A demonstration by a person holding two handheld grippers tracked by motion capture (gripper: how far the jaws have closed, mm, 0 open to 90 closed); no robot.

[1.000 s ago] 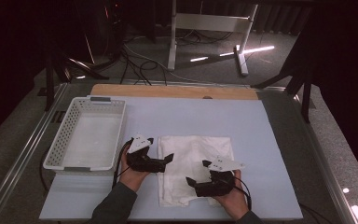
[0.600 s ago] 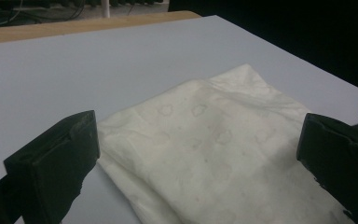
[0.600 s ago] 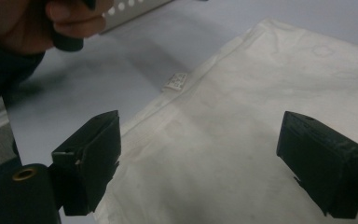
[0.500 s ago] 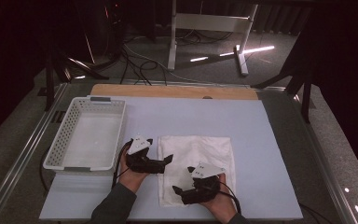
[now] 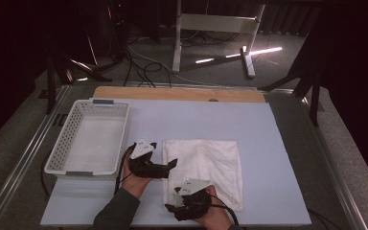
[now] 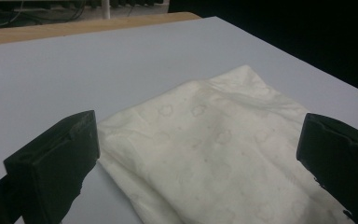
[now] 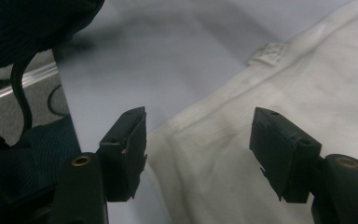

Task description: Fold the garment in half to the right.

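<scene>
A white folded cloth (image 5: 203,167) lies flat on the pale blue mat (image 5: 268,143). My left gripper (image 5: 171,167) rests at the cloth's left edge, and in the left gripper view its jaws (image 6: 200,140) stand wide apart with the cloth (image 6: 223,140) lying ahead between them. My right gripper (image 5: 171,207) sits at the cloth's near left corner. In the right gripper view its jaws (image 7: 200,140) straddle the hemmed edge of the cloth (image 7: 242,154); they have just been closing, and the pads stand clear of the fabric. A small label (image 7: 270,52) is sewn on the hem.
A white perforated basket (image 5: 60,148) stands on the mat to the left of the left hand. A wooden board (image 5: 179,93) runs along the far edge of the table. The left arm's dark sleeve (image 7: 37,28) and a cable lie close by the right gripper.
My right gripper has slid left along the cloth's near edge to its near left corner. Its jaws stand narrower. The left gripper has kept still.
</scene>
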